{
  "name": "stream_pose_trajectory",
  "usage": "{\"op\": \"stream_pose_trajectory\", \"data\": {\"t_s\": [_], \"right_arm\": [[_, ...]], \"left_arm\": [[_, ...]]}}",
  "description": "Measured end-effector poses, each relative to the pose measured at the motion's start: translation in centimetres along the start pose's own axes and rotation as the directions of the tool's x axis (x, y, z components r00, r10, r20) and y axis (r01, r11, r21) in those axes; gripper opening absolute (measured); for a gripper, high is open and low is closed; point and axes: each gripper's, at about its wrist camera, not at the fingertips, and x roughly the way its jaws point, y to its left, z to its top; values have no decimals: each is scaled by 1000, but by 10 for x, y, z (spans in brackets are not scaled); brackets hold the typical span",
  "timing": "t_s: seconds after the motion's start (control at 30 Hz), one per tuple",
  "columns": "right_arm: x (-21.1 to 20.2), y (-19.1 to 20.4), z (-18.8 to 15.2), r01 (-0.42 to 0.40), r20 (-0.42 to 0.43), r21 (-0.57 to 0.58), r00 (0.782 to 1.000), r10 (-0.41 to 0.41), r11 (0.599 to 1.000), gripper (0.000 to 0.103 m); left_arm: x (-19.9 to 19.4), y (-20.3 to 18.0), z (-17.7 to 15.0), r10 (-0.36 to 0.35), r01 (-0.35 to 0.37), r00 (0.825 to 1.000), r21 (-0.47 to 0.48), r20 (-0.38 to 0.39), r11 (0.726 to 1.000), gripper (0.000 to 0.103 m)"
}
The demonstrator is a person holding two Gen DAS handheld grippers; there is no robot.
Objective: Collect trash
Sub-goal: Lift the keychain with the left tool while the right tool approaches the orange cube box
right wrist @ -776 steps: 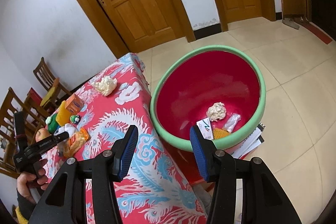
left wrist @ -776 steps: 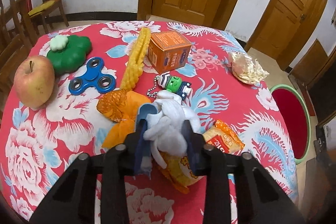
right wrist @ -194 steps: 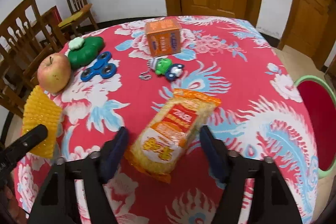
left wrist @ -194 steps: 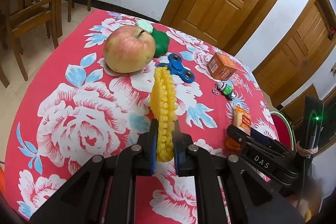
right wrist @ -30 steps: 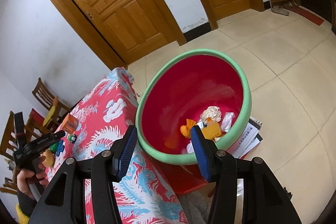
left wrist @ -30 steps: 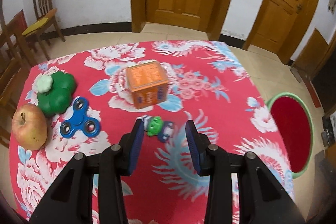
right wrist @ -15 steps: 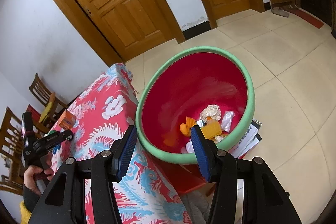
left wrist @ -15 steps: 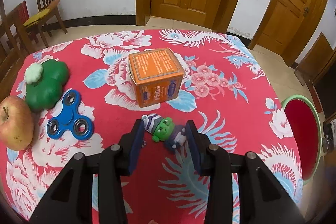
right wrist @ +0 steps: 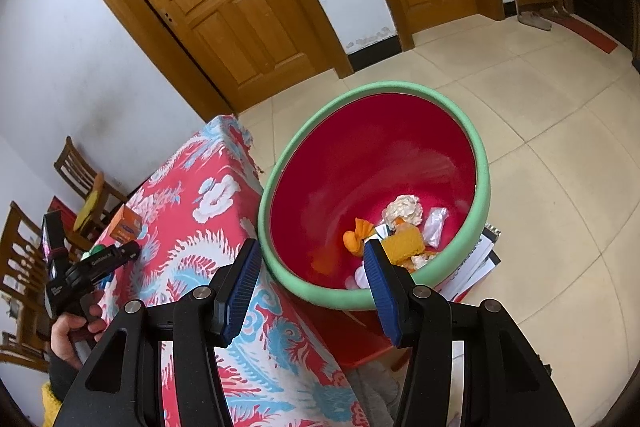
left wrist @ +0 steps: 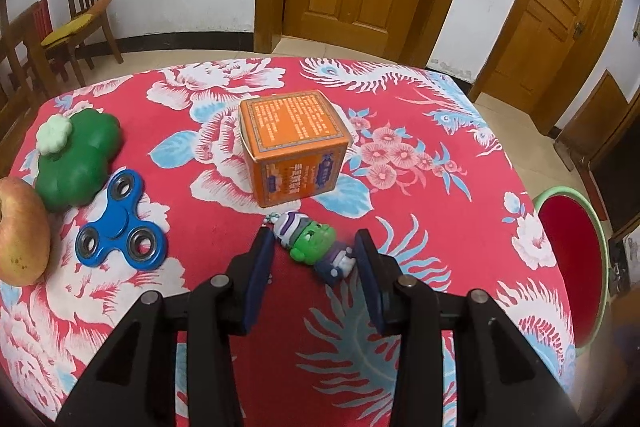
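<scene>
Left wrist view puts the left gripper low over the flowered tablecloth, its blue pads apart and empty, with the small green toy keychain lying between them but not pressed by either. The toy's long axis runs on a slant, striped cap toward the left pad and upper left, feet toward the right pad and lower right, so the pads would close across it at an angle, not square to its length. Just beyond it stands the orange box, with the blue fidget spinner, green squishy toy and apple well off to the left. The right gripper hangs over the near rim of the red basin beside the table, jaws parted and holding nothing; crumpled paper and wrappers already lie in its bottom. The left hand is plainly the nearer one to anything on the table
</scene>
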Motion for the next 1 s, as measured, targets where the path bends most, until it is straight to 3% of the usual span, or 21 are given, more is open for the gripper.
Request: {"op": "stream_pose_trajectory", "data": {"t_s": [0.4,0.8,0.83,0.9,1.0], "right_arm": [[-3,17,0,-19,0,-37,1000,19,999,55],[4,89,-1,-113,-49,-176,993,106,978,55],[6,97,-1,-123,-59,-192,992,114,974,56],[10,113,-3,-139,-73,-223,989,125,965,72],[18,138,-7,-147,-82,-273,988,129,951,75]], "left_arm": [[-26,15,-13,-63,64,998,-33,16,997,41],[-71,63,-8,21,-16,997,-64,77,998,41],[-73,69,-8,28,-22,996,-73,79,997,41],[-77,84,-6,44,-36,996,-93,83,995,41],[-82,102,-7,64,-53,994,-121,90,991,41]]}}
